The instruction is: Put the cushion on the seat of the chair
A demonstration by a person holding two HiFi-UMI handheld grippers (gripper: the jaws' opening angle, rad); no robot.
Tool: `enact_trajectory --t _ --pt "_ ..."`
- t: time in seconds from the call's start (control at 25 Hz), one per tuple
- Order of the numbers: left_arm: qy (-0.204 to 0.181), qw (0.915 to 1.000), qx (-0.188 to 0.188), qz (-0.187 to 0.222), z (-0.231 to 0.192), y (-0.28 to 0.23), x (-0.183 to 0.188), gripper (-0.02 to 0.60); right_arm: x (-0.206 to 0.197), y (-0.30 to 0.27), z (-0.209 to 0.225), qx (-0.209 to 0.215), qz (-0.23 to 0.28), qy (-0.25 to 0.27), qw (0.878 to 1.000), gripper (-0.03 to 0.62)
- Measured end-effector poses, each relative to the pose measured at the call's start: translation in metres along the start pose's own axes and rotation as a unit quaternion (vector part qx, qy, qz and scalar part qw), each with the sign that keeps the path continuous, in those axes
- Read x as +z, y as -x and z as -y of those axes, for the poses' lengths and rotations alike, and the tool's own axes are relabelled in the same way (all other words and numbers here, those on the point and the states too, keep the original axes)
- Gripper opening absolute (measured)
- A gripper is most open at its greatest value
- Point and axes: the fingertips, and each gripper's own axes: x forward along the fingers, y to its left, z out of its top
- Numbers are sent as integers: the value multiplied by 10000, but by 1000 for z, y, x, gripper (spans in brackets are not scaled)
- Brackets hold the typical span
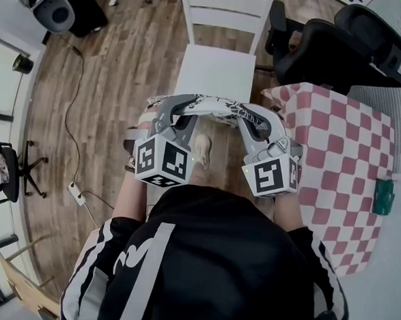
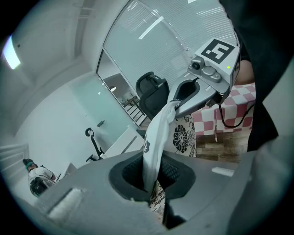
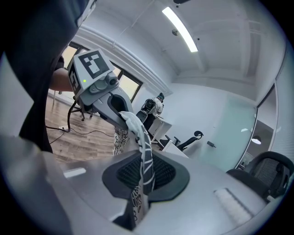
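Cushion, black-and-white flowered, is hanging stretched between both grippers, just in front of the seat of the white chair; left gripper and right gripper are each pinching its edge with narrow jaws.
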Motion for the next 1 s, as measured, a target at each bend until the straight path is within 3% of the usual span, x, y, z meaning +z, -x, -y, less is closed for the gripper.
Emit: enact_trajectory --t 1.0 --pt "-52 9991 -400 136 -117 -101 -28 21 -3 -129 86 -139 -263 -37 9996 18"
